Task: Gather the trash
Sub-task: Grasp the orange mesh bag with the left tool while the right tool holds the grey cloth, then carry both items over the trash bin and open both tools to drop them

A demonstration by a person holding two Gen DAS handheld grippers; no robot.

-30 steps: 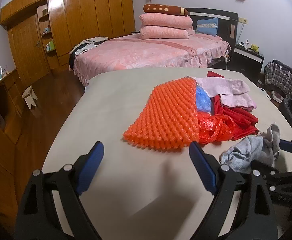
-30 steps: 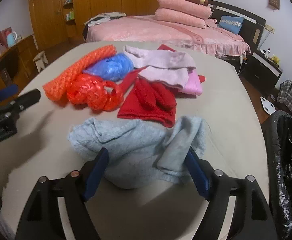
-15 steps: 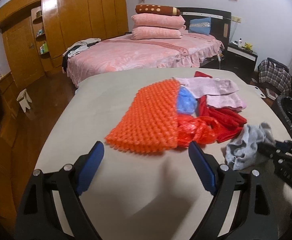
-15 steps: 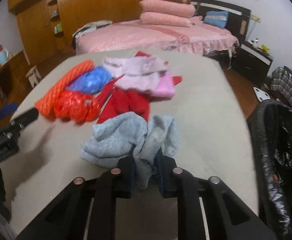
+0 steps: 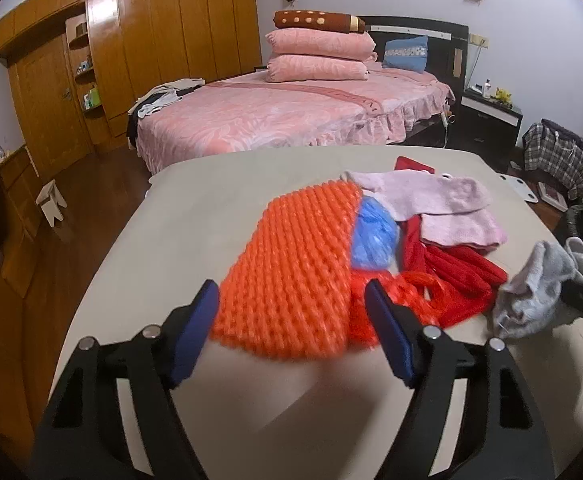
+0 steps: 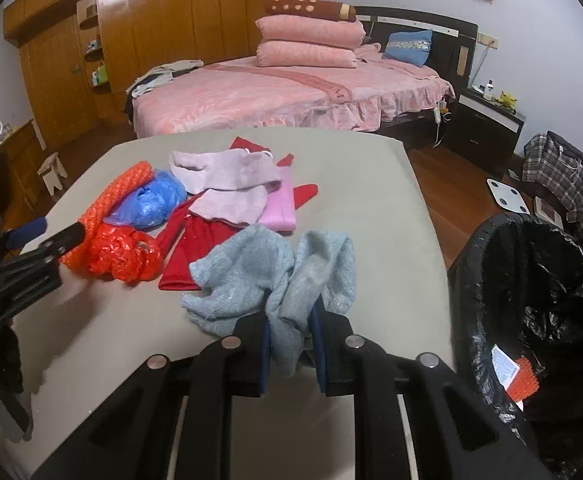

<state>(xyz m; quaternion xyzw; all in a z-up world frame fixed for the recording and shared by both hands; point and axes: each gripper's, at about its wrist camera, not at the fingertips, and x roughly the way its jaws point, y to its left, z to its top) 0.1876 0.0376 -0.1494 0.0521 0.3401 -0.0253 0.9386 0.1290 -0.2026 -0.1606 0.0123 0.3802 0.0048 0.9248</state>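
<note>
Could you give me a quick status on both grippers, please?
Right gripper shut on grey cloth. Left gripper open, closing in around orange mesh, not yet gripping. Bin beside table, path clear.

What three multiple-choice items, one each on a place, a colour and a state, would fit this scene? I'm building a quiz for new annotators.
1. Where is the black-lined bin?
A. on the bed
B. beside the table, on its right in the right wrist view
C. under the stool

2. What colour is the bumpy foam mat?
A. green
B. white
C. orange

3. What is the right gripper doing?
A. clamped on the grey-blue knit cloth
B. wide open over bare table
C. holding a pillow

Answers: 1 B, the bin stands off the table's right edge. 2 C, the mat is bright orange. 3 A, cloth is pinched between its pads.
</note>
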